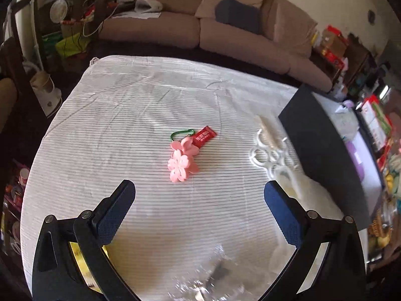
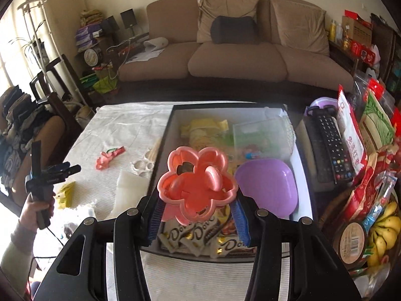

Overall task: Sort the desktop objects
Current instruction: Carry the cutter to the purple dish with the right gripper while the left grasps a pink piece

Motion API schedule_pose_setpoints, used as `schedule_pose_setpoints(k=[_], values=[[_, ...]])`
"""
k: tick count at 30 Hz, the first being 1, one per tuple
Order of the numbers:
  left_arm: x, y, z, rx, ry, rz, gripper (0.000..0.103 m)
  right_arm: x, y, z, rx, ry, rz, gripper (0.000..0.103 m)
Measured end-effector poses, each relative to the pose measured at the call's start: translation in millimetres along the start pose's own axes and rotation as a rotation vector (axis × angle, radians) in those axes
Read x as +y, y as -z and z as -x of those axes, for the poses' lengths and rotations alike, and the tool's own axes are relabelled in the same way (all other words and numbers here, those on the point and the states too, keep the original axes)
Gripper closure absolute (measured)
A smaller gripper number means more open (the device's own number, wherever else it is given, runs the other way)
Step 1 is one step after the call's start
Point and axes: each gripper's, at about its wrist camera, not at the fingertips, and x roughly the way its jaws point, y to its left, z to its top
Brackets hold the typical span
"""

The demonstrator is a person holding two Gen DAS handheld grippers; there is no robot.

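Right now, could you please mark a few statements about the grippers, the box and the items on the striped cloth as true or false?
1. The right gripper holds a pink flower-shaped piece. True.
2. The left gripper grips the pink flower clip. False: its jaws are open, and the clip lies on the striped cloth.
3. A purple dish sits inside the black-rimmed box. True.
4. The remote control lies inside the box. False: it lies outside, right of it.
5. A red packet lies by the clip. True.
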Motion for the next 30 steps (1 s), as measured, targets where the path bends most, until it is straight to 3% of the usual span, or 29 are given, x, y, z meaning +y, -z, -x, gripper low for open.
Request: schedule_pose_setpoints(k=[3, 4, 6, 7, 8, 9, 11, 14, 20, 23, 27, 30], values=[[-1.4, -7.0, -38.7, 0.045, -0.060, -0.014, 0.002, -27.7, 7.0, -12.8, 0.025, 0.010, -0.019, 0.053], [-1.2, -7.7, -48.4, 0.050, -0.074, -0.012, 0.007, -35.1, 7.9, -17.6, 0.032, 0.013, -0.024, 0.053], [-2.9, -6.4, -63.1, 0.073, -0.087, -0.003, 0.026, -45.6, 8.3, -27.4, 0.040, 0.015, -0.032, 0.053], [-2.4, -4.5, -69.8, 0.093, -0.100, 0.003, 0.041, -49.1, 8.2, -32.4, 0.044, 0.014, -0.036, 0.053], [-1.9, -2.3, -75.1, 0.109, -0.110, 0.009, 0.062, -51.9, 7.7, -37.2, 0.046, 0.013, -0.037, 0.053], [-1.0, 0.0, -78.2, 0.118, -0.110, 0.018, 0.072, -53.5, 7.1, -41.8, 0.049, 0.011, -0.036, 0.053], [3.8, 1.0, -73.1, 0.102, -0.103, 0.058, 0.087, -55.1, 6.8, -49.4, 0.053, 0.004, -0.036, 0.053], [11.4, -4.3, -58.6, 0.077, -0.067, 0.111, 0.098, -53.8, 8.3, -57.2, 0.056, -0.004, -0.036, 0.053], [10.6, -11.9, -40.9, 0.088, -0.064, 0.109, 0.098, -55.8, 8.6, -60.6, 0.062, -0.005, -0.046, 0.053], [3.1, -14.2, -17.5, 0.059, -0.013, 0.127, 0.098, -59.8, 7.1, -57.4, 0.059, 0.001, -0.049, 0.053], [-42.6, -28.4, 22.8, 0.015, 0.073, 0.049, 0.098, -72.2, 3.1, -60.9, 0.074, 0.026, -0.059, 0.053], [-97.7, -43.6, 48.1, -0.001, 0.181, -0.017, 0.098, -83.1, 1.2, -74.7, 0.106, 0.048, -0.072, 0.053]])
